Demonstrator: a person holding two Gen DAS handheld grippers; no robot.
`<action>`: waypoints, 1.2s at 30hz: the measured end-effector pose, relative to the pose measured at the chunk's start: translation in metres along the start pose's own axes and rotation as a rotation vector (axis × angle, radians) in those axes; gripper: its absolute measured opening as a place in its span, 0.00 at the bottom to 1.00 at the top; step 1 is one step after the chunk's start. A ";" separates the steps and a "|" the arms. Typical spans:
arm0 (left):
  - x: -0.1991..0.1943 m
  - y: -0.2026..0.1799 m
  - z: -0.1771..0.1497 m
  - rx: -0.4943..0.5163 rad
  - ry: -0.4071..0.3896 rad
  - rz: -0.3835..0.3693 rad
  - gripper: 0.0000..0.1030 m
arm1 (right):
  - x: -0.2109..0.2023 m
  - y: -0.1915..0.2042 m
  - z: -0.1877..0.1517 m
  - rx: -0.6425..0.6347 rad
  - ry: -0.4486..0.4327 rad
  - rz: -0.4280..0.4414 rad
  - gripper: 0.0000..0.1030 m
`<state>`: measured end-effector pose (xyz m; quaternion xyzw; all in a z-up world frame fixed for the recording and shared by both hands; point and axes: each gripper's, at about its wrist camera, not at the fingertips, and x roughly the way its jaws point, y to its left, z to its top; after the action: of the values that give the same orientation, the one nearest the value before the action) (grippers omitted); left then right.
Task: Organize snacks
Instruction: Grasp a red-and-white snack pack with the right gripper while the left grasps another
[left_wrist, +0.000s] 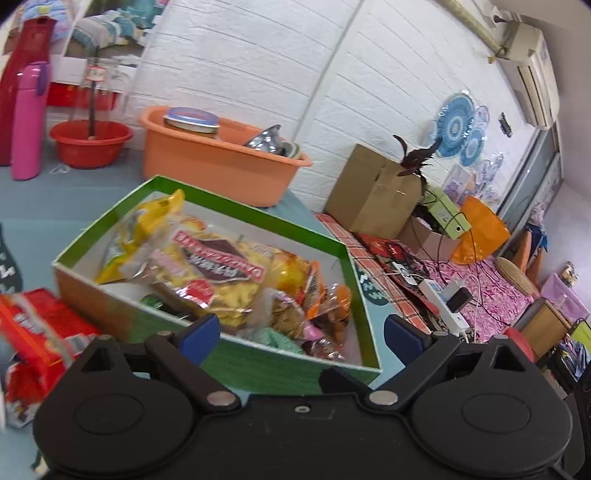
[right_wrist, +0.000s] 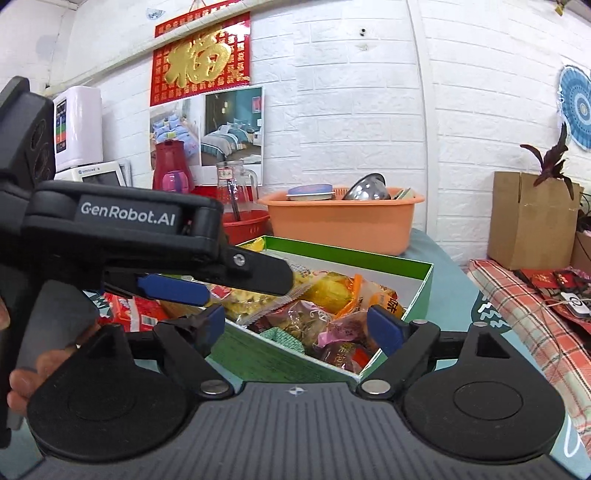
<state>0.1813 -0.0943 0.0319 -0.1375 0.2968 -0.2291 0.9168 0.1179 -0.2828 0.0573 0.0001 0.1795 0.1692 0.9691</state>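
My left gripper (left_wrist: 299, 334) and right gripper (right_wrist: 295, 326) both gape empty over the green box (left_wrist: 258, 363). That red packet (left_wrist: 33, 339) outside looks light, crinkly and slippery, so I'd pinch its sealed edge.

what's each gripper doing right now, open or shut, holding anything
Left gripper: open, holding nothing, above the near wall of the green snack box.
Right gripper: open, empty, over the same box.

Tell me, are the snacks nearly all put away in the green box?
Nearly. The green box already holds a pile of snack bags, with the big yellow bag on top. Both grippers, left and right, are open and empty. The red packet is outside the box on the table.
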 end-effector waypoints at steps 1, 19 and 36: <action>-0.006 0.005 -0.002 -0.013 -0.001 0.007 1.00 | -0.002 0.002 -0.001 -0.005 0.003 0.001 1.00; -0.080 0.111 -0.011 -0.098 -0.055 0.292 1.00 | 0.000 0.058 -0.021 -0.022 0.131 0.133 1.00; -0.054 0.120 -0.062 -0.123 0.177 0.001 0.46 | 0.015 0.089 -0.034 -0.053 0.240 0.227 1.00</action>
<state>0.1455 0.0284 -0.0379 -0.1723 0.3902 -0.2211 0.8770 0.0898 -0.1966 0.0257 -0.0255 0.2883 0.2808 0.9151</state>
